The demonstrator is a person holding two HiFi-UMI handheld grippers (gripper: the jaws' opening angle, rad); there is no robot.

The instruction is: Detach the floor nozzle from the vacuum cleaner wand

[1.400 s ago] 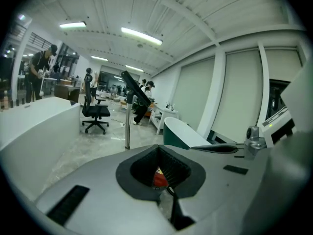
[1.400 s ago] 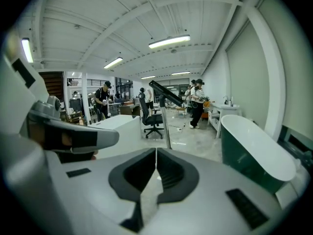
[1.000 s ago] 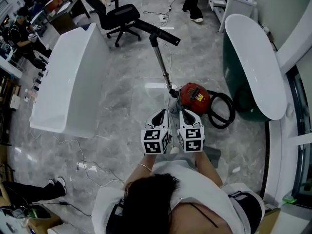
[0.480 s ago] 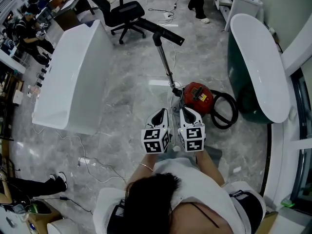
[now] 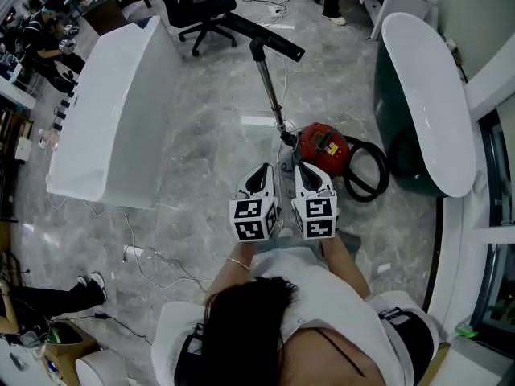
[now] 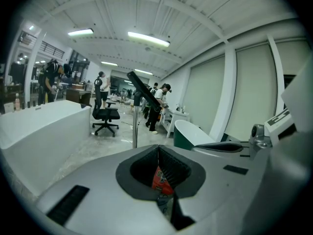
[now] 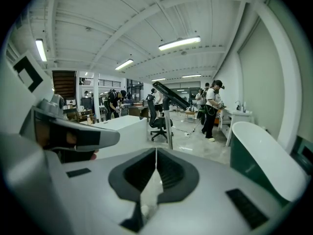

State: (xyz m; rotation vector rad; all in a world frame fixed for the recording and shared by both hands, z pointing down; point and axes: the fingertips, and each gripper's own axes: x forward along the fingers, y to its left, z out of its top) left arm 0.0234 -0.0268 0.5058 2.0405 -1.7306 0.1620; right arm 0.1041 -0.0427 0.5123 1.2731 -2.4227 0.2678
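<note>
The red vacuum canister (image 5: 322, 146) sits on the marble floor just beyond both grippers. Its metal wand (image 5: 269, 91) stands up and leans away, ending in the black floor nozzle (image 5: 265, 37), which is raised in the air. My left gripper (image 5: 263, 174) and right gripper (image 5: 304, 170) hang side by side in front of the canister, both shut and empty, touching nothing. In the left gripper view the wand (image 6: 135, 131) and nozzle (image 6: 142, 89) rise beyond the shut left gripper (image 6: 157, 153). The right gripper view shows the nozzle (image 7: 171, 96) above the shut right gripper (image 7: 156, 153).
A black hose (image 5: 368, 171) loops to the right of the canister. A white bathtub (image 5: 113, 111) stands at the left, a green and white one (image 5: 422, 95) at the right. An office chair (image 5: 197, 10), floor cables (image 5: 137, 256) and people are farther off.
The head view has shifted a little. Both grippers stay shut, side by side, in front of the canister.
</note>
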